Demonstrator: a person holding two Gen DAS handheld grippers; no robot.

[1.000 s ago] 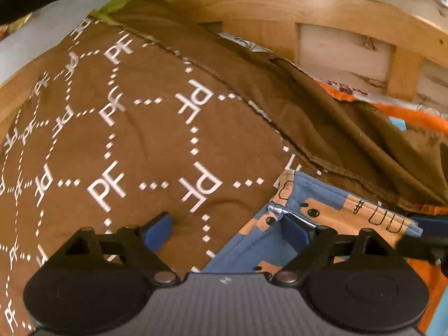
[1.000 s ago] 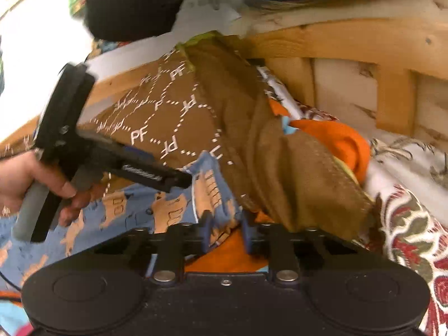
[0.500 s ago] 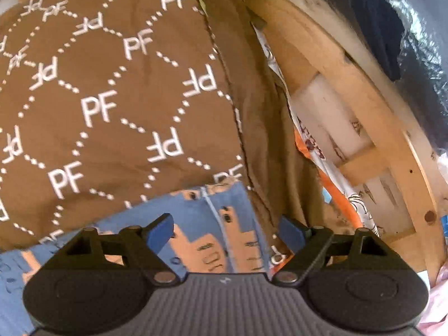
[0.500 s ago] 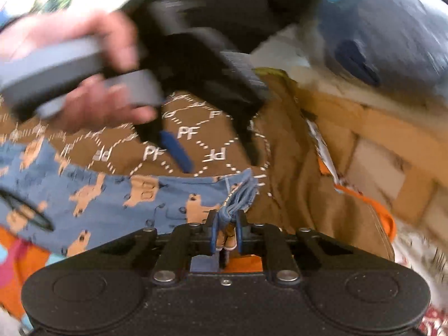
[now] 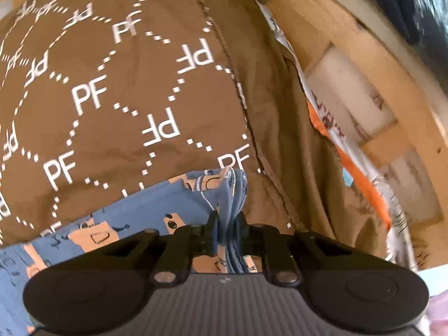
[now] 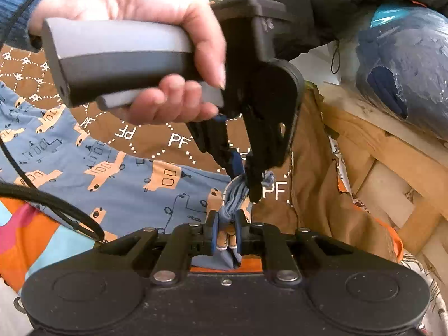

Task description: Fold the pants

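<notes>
Your left gripper (image 5: 227, 225) jaws just closed on the pants (image 5: 156, 210) corner; right gripper (image 6: 226, 231) clamps it too; fold can start w/ both.

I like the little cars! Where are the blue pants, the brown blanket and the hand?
blue pants (image 6: 134, 184), right wrist view, flat printed part.
brown blanket (image 5: 112, 89), left wrist view, lettered middle.
hand (image 6: 134, 8), right wrist view, its back.
</notes>
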